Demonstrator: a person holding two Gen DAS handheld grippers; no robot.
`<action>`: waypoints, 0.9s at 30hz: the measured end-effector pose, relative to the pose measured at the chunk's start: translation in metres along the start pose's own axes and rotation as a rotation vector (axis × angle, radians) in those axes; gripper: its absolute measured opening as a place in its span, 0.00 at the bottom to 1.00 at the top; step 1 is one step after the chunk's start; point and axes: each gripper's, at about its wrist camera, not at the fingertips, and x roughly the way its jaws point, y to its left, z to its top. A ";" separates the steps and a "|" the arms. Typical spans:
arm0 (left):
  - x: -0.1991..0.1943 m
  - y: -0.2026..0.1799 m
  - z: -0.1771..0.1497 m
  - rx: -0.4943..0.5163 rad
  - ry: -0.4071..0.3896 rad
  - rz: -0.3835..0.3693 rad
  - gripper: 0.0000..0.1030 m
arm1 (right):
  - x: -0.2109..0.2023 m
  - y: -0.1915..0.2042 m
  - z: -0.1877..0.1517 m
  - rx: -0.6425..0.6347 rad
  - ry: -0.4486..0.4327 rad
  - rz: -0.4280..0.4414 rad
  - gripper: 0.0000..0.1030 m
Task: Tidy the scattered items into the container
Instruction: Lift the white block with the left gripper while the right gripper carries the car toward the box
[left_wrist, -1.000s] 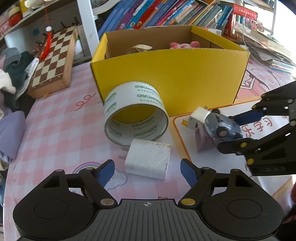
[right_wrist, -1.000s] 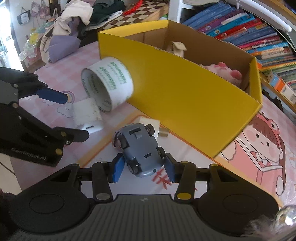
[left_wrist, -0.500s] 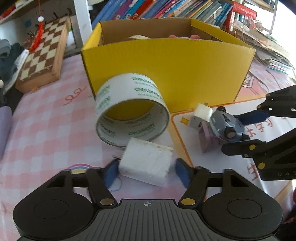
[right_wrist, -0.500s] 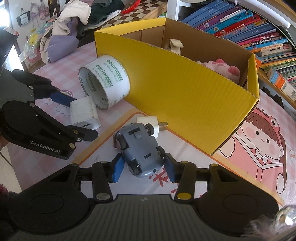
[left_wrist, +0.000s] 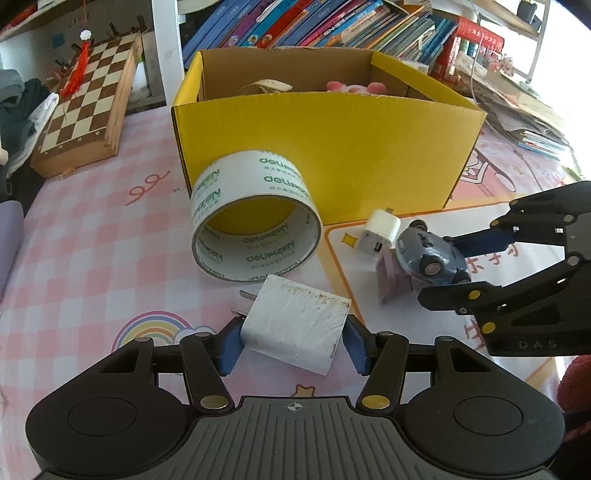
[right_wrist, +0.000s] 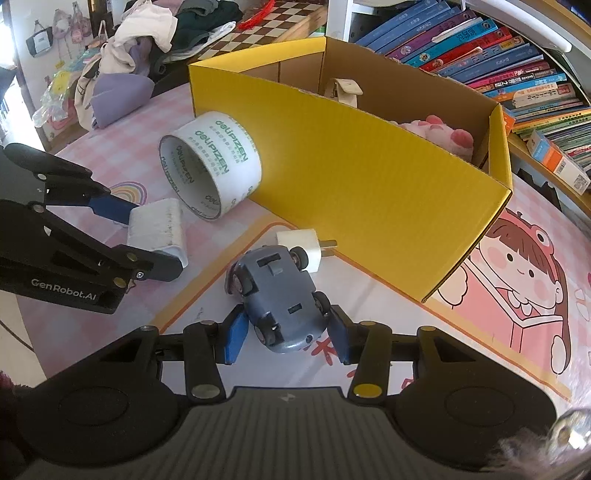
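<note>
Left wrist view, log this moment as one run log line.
left hand-held gripper: shut on white charger | right hand-held gripper: shut on toy car | tape roll, small plug: outside yellow box

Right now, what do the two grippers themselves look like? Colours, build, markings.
Both are matte black linkage frames with blue finger pads, brass and silver pivot pins and ribbed grey housings. The left gripper reads GenRobot.AI; the right gripper shows DAS lettering. No cables visible.

Book-crammed shelves (left_wrist: 332, 22) behind pink tablecloth (left_wrist: 92, 240)
</note>
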 end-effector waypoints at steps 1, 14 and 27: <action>-0.001 0.000 -0.001 0.000 -0.002 -0.003 0.55 | -0.001 0.002 0.000 -0.002 -0.001 -0.002 0.43; -0.026 0.007 -0.017 0.020 -0.030 -0.041 0.55 | -0.019 0.030 -0.010 0.025 -0.014 -0.034 0.43; -0.058 0.015 -0.028 0.053 -0.081 -0.089 0.55 | -0.041 0.059 -0.015 0.047 -0.030 -0.067 0.43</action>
